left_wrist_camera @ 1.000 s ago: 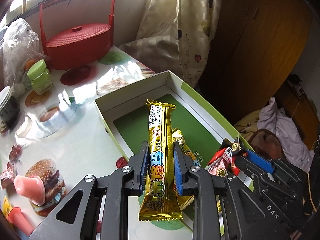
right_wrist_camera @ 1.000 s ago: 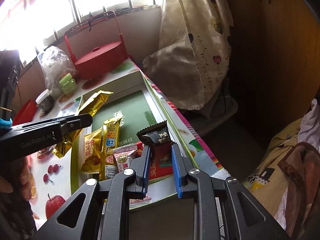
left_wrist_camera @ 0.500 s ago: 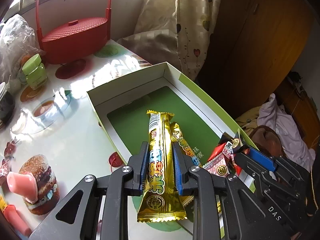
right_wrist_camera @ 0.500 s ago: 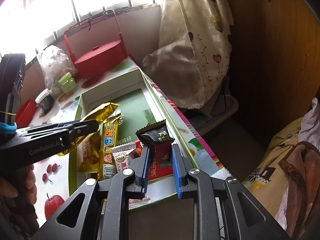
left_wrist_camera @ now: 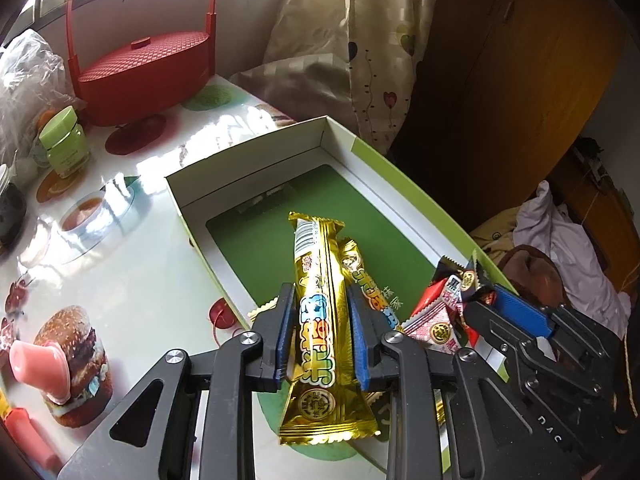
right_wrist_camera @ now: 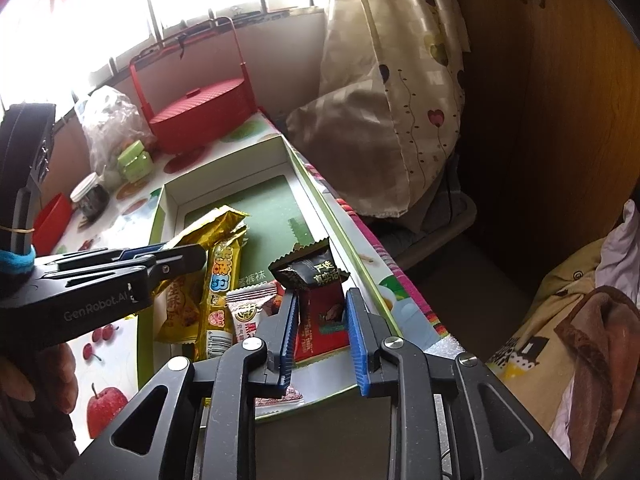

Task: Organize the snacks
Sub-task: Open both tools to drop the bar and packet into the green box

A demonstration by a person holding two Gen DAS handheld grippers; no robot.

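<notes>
A long gold snack bar (left_wrist_camera: 316, 264) sits between the pads of my left gripper (left_wrist_camera: 320, 320), over the green-floored box (left_wrist_camera: 372, 152). Those jaws are opening, but the pads still touch the bar. My right gripper (right_wrist_camera: 321, 294) holds a small dark and red candy packet (right_wrist_camera: 316, 276) upright over the box's near right corner; its jaws are opening too. The left gripper (right_wrist_camera: 200, 258) shows in the right wrist view, and the right gripper (left_wrist_camera: 480, 300) in the left wrist view. A second gold bar (right_wrist_camera: 218, 280), a gold packet (right_wrist_camera: 180, 312) and a pink-white packet (right_wrist_camera: 248, 300) lie in the box (right_wrist_camera: 312, 184).
A red lidded basket (left_wrist_camera: 144, 80), a green-lidded jar (left_wrist_camera: 66, 140), a plastic bag (left_wrist_camera: 24, 80) and a dark jar (right_wrist_camera: 90, 196) stand at the table's far side. A pink object (left_wrist_camera: 36, 364) lies left. The table edge runs just right of the box, with curtain and clothes beyond.
My left gripper carried the gold bar further over the box, tipped down toward its floor. Both pairs of jaws stand slightly wider. The right gripper stayed put.
</notes>
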